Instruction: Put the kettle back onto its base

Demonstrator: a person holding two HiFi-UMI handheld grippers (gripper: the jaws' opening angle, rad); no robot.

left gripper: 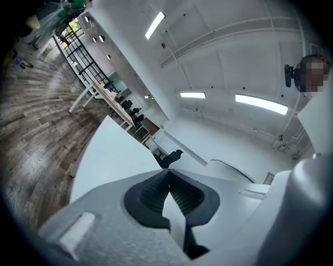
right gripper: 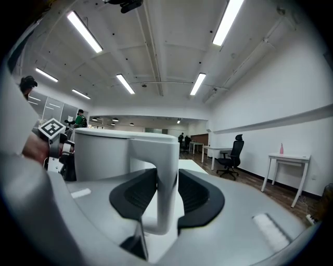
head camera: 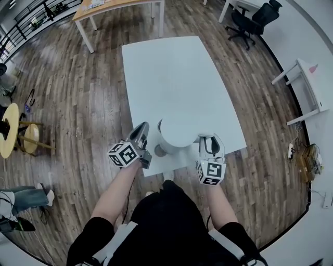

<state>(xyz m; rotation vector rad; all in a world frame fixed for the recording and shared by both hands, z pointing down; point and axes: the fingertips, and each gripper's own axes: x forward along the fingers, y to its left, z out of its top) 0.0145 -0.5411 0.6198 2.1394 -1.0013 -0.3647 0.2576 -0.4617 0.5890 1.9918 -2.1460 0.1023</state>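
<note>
A white kettle [head camera: 174, 136] stands near the front edge of the white table [head camera: 166, 72]. A dark grey base [head camera: 159, 151] shows under its lower left side. My right gripper [head camera: 205, 139] is at the kettle's right side, open. The kettle's handle [right gripper: 165, 171] runs upright between its dark pads [right gripper: 130, 195], with a thin gap on either side. The kettle's body [right gripper: 101, 153] fills the left of the right gripper view. My left gripper [head camera: 144, 127] hovers just left of the kettle, shut with nothing in it [left gripper: 169, 189]. The kettle's wall [left gripper: 312, 208] shows at that view's right.
A wooden table [head camera: 104, 8] and a black office chair [head camera: 255, 21] stand beyond the white table. A white side table [head camera: 312, 83] is at the right wall, and a round yellow stool [head camera: 28, 137] is on the wooden floor at the left.
</note>
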